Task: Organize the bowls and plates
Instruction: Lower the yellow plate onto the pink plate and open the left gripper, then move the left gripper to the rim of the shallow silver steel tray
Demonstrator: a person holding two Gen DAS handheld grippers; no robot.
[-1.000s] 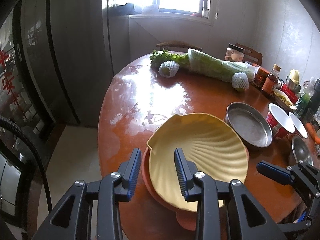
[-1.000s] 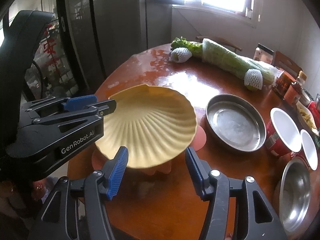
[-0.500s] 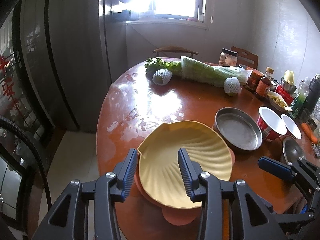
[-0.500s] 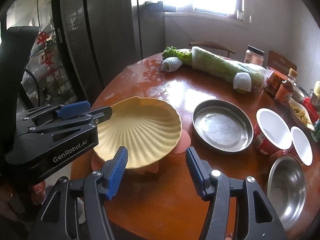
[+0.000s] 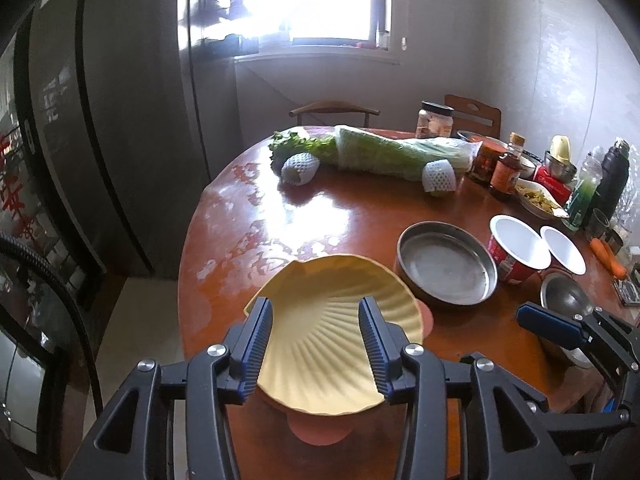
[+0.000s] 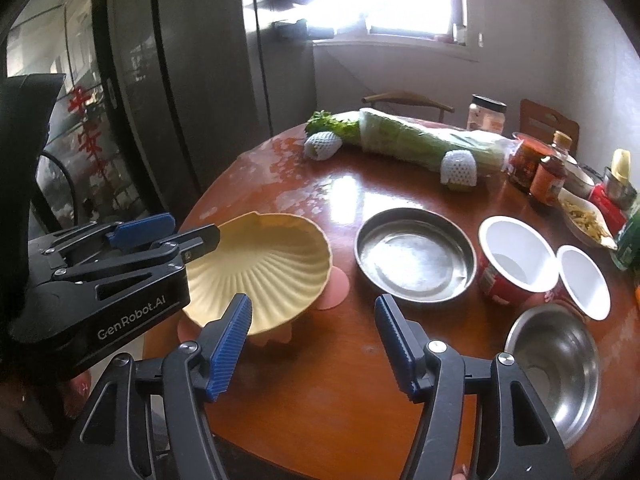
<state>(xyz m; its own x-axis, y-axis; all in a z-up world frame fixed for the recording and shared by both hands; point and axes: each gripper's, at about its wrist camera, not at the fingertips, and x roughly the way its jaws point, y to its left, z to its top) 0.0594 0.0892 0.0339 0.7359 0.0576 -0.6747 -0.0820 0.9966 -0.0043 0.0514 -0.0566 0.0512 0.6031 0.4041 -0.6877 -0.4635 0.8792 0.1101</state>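
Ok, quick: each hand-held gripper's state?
Left hand-held gripper: opening, holding nothing, above the yellow shell-shaped plate.
Right hand-held gripper: opening, empty.

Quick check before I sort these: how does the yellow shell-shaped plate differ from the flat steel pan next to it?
The yellow shell plate is ribbed, fan-shaped and matte; the steel pan is round, smooth and shiny. The shell plate sits stacked on a pink plate, while the steel pan rests directly on the table. The shell plate lies nearer the table's edge, the steel pan further in. Both are upright, empty and free of either gripper.
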